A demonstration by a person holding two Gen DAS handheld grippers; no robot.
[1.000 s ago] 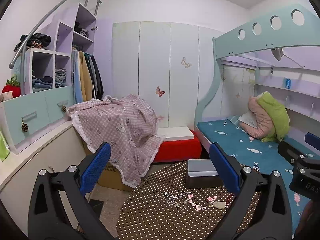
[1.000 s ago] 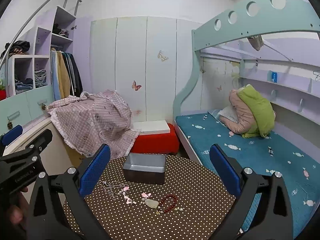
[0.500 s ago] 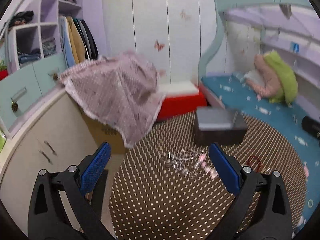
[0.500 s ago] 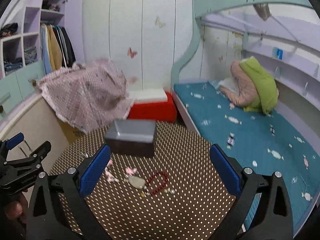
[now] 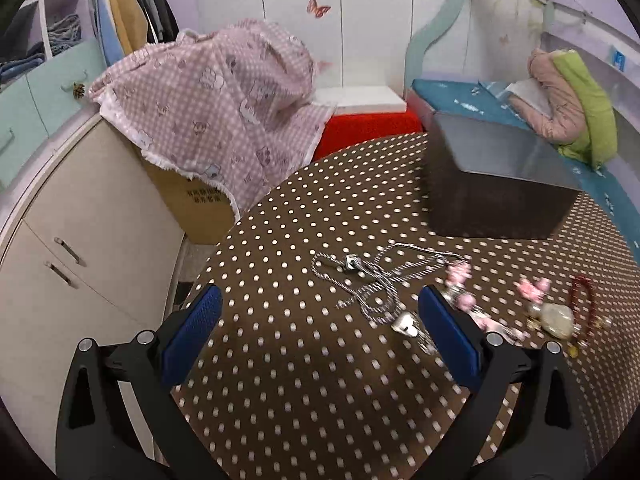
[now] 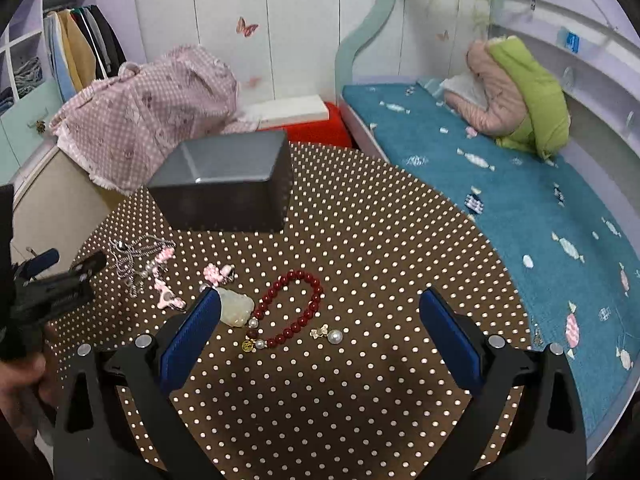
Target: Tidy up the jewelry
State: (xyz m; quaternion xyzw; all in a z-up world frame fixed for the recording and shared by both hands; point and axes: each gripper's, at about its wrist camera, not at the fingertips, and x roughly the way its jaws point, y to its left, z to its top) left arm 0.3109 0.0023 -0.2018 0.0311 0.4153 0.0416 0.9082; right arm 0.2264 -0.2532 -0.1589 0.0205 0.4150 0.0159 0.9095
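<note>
Jewelry lies in a row on a round brown polka-dot table (image 5: 304,380). A silver chain necklace (image 5: 376,280) lies just ahead of my open, empty left gripper (image 5: 320,316). To its right are pink trinkets (image 5: 460,276), a pale stone pendant (image 6: 236,304), a red bead bracelet (image 6: 296,312) and a pearl earring (image 6: 334,336). My open, empty right gripper (image 6: 320,316) hovers just above the bracelet. A dark grey open box (image 6: 224,184) stands at the table's far side, also in the left wrist view (image 5: 496,184).
A pink checked cloth (image 5: 216,108) covers a cardboard box left of the table. A red stool (image 5: 368,132) stands behind. A teal bed (image 6: 520,216) with a green and pink bundle runs along the right. A cabinet (image 5: 80,248) is at left.
Both grippers have dropped and tilted down towards the table, closing in on the jewelry. The left one has neared the silver chain, the right one the red bracelet. Both stay open.
</note>
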